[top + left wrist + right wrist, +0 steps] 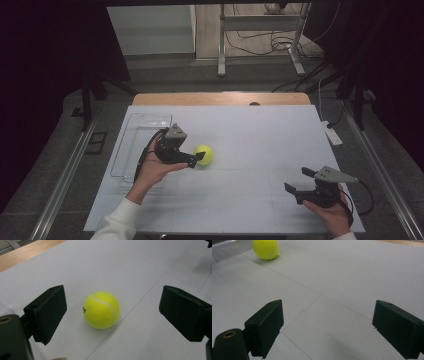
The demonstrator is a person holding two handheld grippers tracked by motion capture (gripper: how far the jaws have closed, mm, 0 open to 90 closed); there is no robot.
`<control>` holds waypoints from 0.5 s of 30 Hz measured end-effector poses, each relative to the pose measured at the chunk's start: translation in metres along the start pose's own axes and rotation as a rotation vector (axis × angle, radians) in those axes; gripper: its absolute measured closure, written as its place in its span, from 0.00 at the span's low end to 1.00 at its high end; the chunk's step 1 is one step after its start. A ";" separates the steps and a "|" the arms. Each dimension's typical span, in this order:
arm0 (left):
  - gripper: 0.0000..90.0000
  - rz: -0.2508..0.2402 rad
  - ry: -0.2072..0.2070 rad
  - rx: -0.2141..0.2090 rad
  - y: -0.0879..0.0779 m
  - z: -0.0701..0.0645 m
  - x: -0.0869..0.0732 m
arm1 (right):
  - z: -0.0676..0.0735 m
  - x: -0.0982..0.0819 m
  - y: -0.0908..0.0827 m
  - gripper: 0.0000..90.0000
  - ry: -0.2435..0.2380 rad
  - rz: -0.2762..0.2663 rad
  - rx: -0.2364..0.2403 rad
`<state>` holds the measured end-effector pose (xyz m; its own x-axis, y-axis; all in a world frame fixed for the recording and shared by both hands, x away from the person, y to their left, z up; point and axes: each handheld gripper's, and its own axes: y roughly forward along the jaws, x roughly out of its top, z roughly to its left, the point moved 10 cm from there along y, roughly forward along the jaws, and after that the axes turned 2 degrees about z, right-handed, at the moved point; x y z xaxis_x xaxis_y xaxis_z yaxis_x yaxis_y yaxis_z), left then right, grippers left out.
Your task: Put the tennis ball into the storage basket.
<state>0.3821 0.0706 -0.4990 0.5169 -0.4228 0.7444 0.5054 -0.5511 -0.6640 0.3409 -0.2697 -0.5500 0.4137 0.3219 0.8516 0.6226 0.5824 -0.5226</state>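
A yellow tennis ball rests on the white table cover, left of centre. My left gripper is right beside it on its left, jaws open. In the left gripper view the tennis ball lies just ahead of the two spread jaws, with clear gaps on both sides and no contact. My right gripper hovers near the front right of the table, open, nothing between its jaws. In the right gripper view the tennis ball sits far off at the top left.
A clear plastic tray lies at the left side of the cover, behind my left hand. The wooden table edge shows at the back. A white power strip lies on the floor beyond the right edge.
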 end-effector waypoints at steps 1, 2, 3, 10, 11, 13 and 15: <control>0.10 0.004 0.000 -0.001 0.001 0.000 0.000 | 0.000 0.000 0.000 0.11 0.000 0.001 0.000; 0.10 0.005 -0.001 -0.001 0.002 0.001 0.000 | 0.000 0.000 0.000 0.11 0.000 0.001 0.000; 0.10 0.009 -0.002 -0.001 0.003 0.002 0.000 | 0.000 0.000 0.000 0.11 0.000 0.001 0.000; 0.10 0.029 -0.004 -0.008 0.011 0.004 0.000 | 0.000 -0.001 0.001 0.11 -0.002 0.005 -0.003; 0.10 0.032 -0.004 -0.009 0.012 0.004 0.000 | 0.000 -0.001 0.001 0.11 -0.001 0.003 -0.001; 0.10 0.035 -0.003 -0.008 0.013 0.004 0.000 | 0.000 -0.001 0.001 0.11 -0.001 0.003 -0.002; 0.10 0.038 -0.003 -0.009 0.015 0.005 0.000 | 0.000 -0.001 0.001 0.11 -0.001 0.003 -0.001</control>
<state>0.3928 0.0656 -0.5088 0.5374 -0.4415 0.7185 0.4792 -0.5412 -0.6910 0.3410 -0.2699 -0.5511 0.4149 0.3246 0.8500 0.6222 0.5805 -0.5254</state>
